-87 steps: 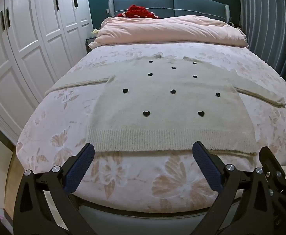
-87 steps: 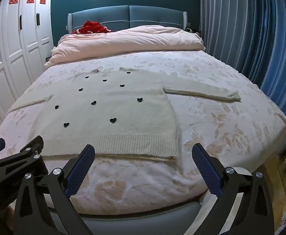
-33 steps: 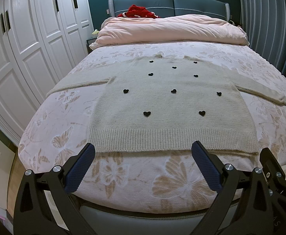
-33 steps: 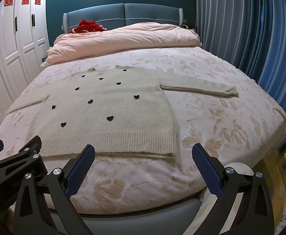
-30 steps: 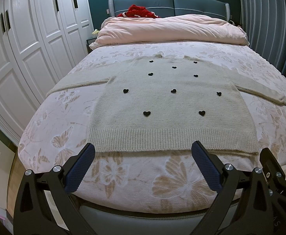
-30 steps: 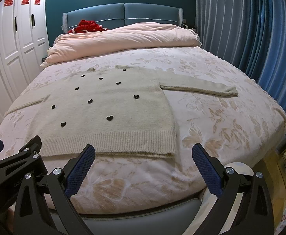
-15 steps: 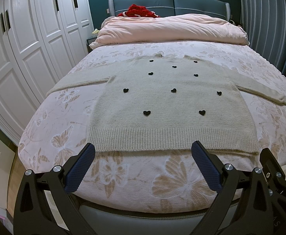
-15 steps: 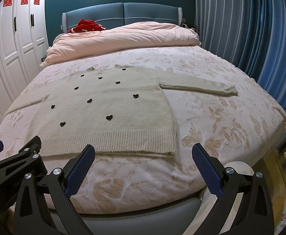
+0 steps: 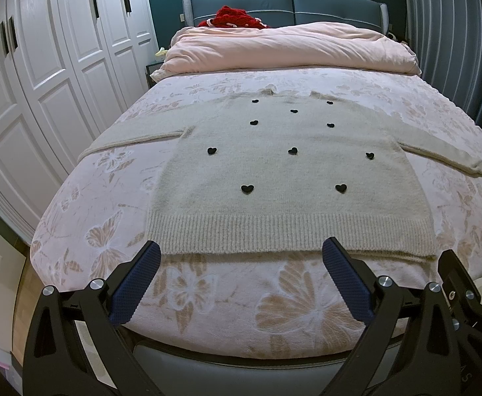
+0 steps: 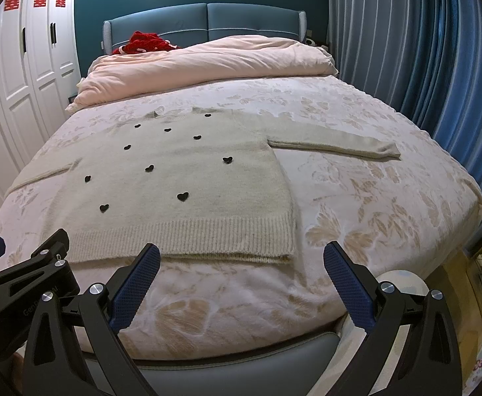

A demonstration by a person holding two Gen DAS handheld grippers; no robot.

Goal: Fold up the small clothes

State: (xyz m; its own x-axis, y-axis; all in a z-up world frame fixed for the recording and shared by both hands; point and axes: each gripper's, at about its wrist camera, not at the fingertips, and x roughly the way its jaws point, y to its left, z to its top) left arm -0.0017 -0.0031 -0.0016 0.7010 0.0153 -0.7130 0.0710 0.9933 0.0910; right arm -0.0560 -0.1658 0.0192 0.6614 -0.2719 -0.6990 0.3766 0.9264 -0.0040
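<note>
Showing red paper characters (image 10: 36,0), white wardrobe doors (image 10: 16,76) flank the bed (image 10: 389,204).

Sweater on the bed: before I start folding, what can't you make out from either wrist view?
- Sweater underside: hidden against the bed, both views.
- Left sleeve cuff: lost near the bed's side, right wrist view.
- Red item by the headboard: partly behind the pink duvet, unidentifiable.
- Collar: too small for detail.

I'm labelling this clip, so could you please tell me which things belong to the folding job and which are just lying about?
For the job: sweater, left gripper, right gripper.
Lying about: pink duvet, red garment, wardrobe, curtain.
</note>
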